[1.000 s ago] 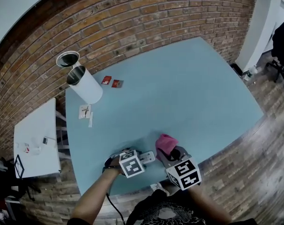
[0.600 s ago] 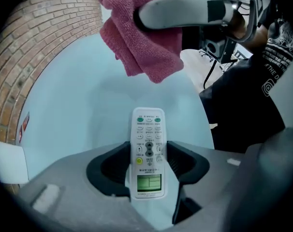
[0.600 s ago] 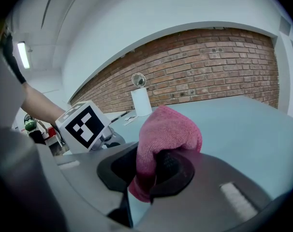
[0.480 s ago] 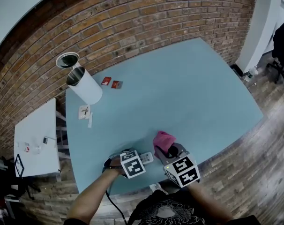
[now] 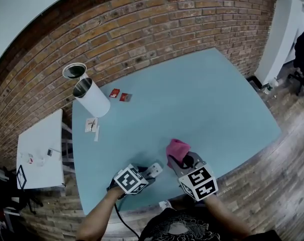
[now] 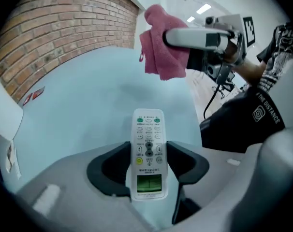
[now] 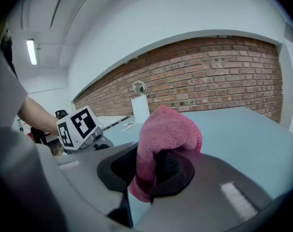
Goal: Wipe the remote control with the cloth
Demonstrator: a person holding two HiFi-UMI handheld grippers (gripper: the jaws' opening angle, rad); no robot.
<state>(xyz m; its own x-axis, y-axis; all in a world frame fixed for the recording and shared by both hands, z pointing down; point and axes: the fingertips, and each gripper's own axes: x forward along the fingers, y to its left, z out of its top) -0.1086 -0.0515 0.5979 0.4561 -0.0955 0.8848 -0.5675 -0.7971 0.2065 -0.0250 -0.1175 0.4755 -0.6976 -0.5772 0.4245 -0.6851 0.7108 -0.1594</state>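
Observation:
A white remote control [image 6: 148,129] with a small screen lies lengthwise between the jaws of my left gripper [image 6: 147,150]. The jaws have just been closing and now press on its sides, holding it above the blue table [image 5: 202,99]. In the head view the remote [image 5: 154,169] sticks out ahead of the left gripper [image 5: 146,174] near the table's front edge. My right gripper [image 7: 153,170] is shut on a pink cloth [image 7: 168,129] that bunches up over its jaws. The cloth [image 5: 176,148] hangs just right of the remote, apart from it. From the left gripper view, the cloth [image 6: 158,47] hangs above and beyond the remote.
A white cylinder can [image 5: 92,98] stands at the table's far left, its lid [image 5: 74,71] behind it. Two small red packets [image 5: 119,94] and paper slips [image 5: 92,125] lie nearby. A white side table [image 5: 39,152] stands to the left. A brick wall runs behind.
The left gripper has closed on the remote, rolled and lifted a little. The right gripper with the cloth has risen slightly and stays beside it.

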